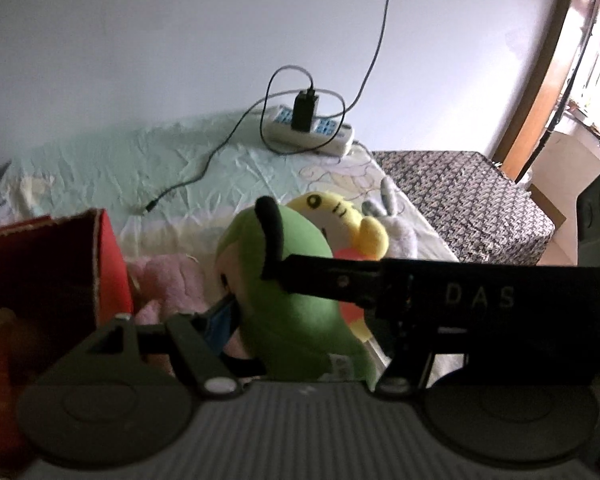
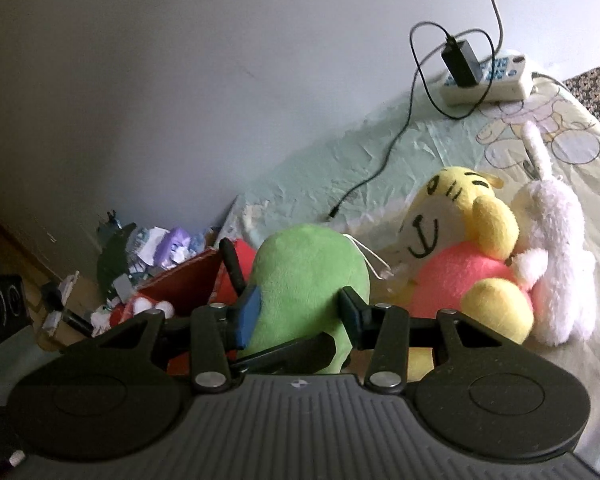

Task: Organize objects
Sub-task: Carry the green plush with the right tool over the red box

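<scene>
A green plush toy (image 1: 296,304) (image 2: 308,280) is held above the bed, between both grippers. My left gripper (image 1: 300,320) has its blue-padded left finger against the toy's left side. Its right finger is hidden behind the other gripper's black body. My right gripper (image 2: 300,312) is shut on the toy, one finger on each side. Behind lie a yellow and pink plush bear (image 1: 340,212) (image 2: 460,220) and a white plush rabbit (image 1: 396,228) (image 2: 556,240). A pink plush (image 1: 168,280) lies to the left, beside a red cardboard box (image 1: 60,268) (image 2: 188,280).
The bed has a pale green sheet (image 1: 100,168) (image 2: 340,152). A white power strip (image 1: 332,136) (image 2: 500,84) with a black charger and loose cable sits by the wall. A patterned cloth surface (image 1: 472,200) adjoins on the right. Small clutter (image 2: 148,248) lies on the floor.
</scene>
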Motion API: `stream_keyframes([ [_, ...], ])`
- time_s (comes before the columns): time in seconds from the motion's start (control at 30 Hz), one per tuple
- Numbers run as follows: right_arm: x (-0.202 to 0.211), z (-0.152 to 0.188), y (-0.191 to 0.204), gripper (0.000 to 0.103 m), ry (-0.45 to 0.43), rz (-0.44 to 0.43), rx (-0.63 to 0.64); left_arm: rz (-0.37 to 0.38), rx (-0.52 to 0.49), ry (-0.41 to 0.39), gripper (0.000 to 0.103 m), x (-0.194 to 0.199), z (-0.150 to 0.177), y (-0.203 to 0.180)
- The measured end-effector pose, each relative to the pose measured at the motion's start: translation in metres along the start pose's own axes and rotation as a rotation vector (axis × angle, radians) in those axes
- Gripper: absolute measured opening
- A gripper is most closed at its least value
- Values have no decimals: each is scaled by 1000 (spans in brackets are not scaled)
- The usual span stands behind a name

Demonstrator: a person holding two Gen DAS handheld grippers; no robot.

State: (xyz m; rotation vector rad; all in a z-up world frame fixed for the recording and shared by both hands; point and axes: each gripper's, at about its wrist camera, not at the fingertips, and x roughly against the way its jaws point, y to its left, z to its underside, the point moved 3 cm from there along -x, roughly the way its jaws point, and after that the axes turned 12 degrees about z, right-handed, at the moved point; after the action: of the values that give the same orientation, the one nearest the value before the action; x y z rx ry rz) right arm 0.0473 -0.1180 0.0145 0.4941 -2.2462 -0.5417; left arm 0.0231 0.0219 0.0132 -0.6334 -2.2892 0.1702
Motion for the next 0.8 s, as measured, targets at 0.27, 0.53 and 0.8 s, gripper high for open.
stream_keyframes([
  [0.27, 20, 4, 30, 48, -84, -50, 30, -14, -38, -97, 67, 44, 3, -4],
  [0.53, 15, 4, 77, 48, -115, -127, 81, -48, -23, -183, 67, 93, 8, 16],
  [0.8, -7, 11, 126, 49, -92, -188, 143, -111, 18, -236, 67, 135, 18, 54],
])
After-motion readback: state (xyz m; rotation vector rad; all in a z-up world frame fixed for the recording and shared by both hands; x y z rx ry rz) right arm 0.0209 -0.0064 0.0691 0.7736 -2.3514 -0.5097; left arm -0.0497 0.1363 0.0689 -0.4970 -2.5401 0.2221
